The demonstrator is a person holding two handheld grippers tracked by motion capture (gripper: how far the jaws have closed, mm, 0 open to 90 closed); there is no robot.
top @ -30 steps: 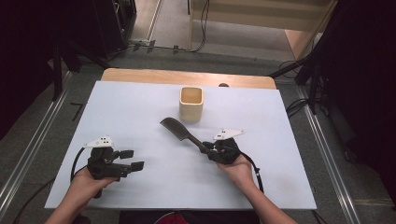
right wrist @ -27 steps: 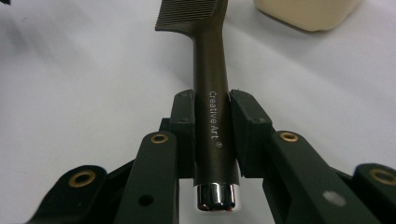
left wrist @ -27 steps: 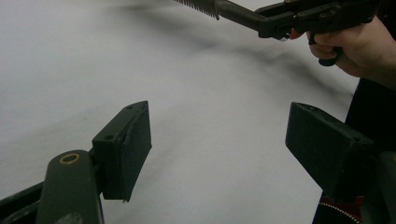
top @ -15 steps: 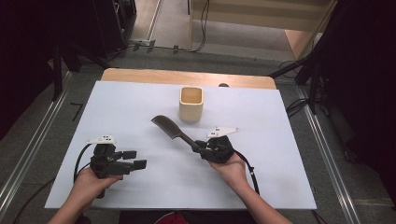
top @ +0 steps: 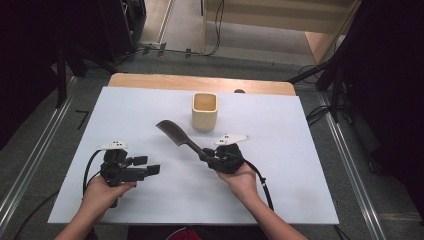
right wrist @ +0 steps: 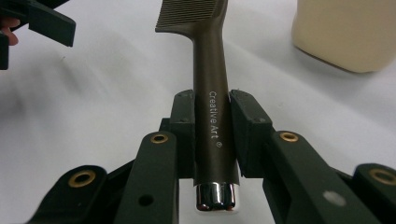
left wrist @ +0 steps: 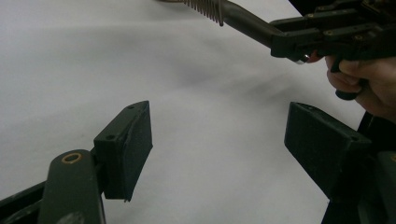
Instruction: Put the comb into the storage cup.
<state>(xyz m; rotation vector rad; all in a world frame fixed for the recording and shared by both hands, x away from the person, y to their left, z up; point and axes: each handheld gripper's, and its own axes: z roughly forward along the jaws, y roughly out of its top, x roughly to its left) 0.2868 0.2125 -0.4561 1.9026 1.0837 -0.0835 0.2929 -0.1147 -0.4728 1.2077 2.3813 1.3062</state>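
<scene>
**Comb carried leftward, clamped in the right claw**

Since a second ago the right claw (top: 206, 156) has slid toward the left of the high view, taking the comb (top: 175, 134) with it, so the comb's toothed head now sits left of the cup rather than in front of it. Over the same second the left claw (top: 147, 166) has stayed at the lower left of that view.

From above, the white worktop (top: 300, 150) carries a pale square cup (top: 205, 111) standing upright near its far middle. The dark comb lies on a slant, head toward the upper left, handle running down to the right claw just below and left of centre. The comb head is near the cup but apart from it.

In the right gripper view the two jaws press on either side of the comb's brown handle (right wrist: 212, 121), which bears the words "Creative Art" and ends in a shiny metal cap (right wrist: 216, 196) at the bottom of the frame. The teeth show at the top, the cup (right wrist: 348, 32) at the upper right.

In the left gripper view the left claw (left wrist: 219, 144) gapes wide, nothing between its pads, bare white worktop (left wrist: 70, 56) behind. At the upper right of that frame the other claw (left wrist: 280, 39) grips the comb handle (left wrist: 245, 21), with a hand (left wrist: 362, 81) around its grip.
</scene>
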